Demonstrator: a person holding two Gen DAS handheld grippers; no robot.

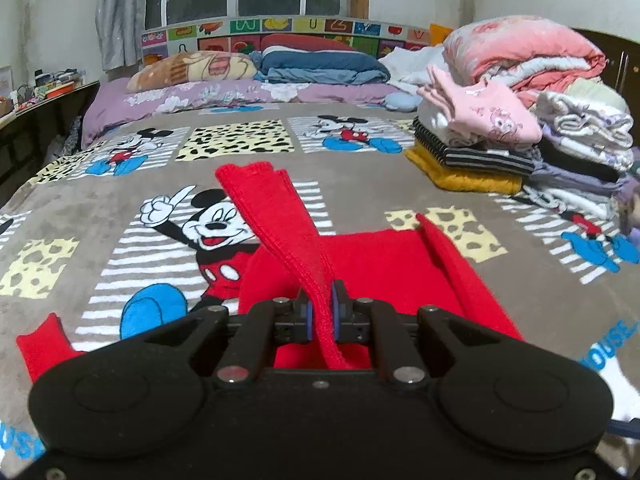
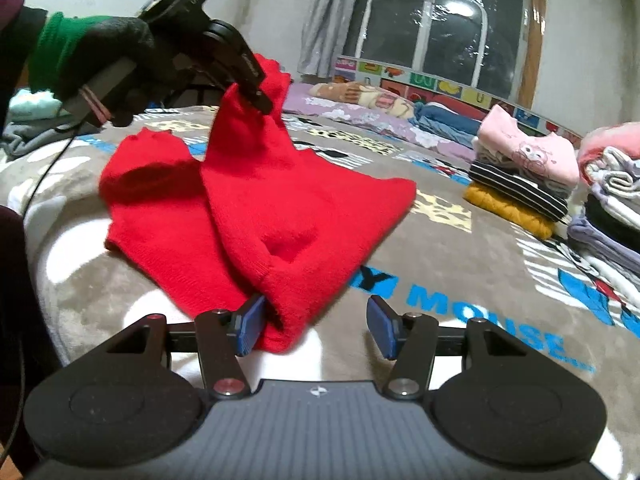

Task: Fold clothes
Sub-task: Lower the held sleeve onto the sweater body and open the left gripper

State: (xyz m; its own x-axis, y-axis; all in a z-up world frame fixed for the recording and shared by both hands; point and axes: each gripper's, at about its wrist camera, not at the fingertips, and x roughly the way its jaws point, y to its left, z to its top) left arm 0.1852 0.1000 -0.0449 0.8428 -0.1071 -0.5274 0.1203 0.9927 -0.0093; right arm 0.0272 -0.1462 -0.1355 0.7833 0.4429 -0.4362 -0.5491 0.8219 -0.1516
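A red knit garment (image 2: 280,204) lies on the Mickey Mouse blanket (image 1: 120,208). My left gripper (image 1: 322,312) is shut on a ribbed red edge of the garment (image 1: 280,216) and lifts it above the bed. In the right wrist view the left gripper (image 2: 260,98) holds that edge up at the upper left. My right gripper (image 2: 318,326) is open at the garment's near corner. Its left pad (image 2: 250,326) touches the red cloth. Its right pad (image 2: 382,326) is apart from it.
A stack of folded clothes (image 1: 476,140), with a pink top over striped and mustard pieces, sits on the right side of the bed (image 2: 524,176). More folded laundry and a pink quilt (image 1: 528,48) lie further right. Pillows and bedding lie by the headboard (image 1: 280,28).
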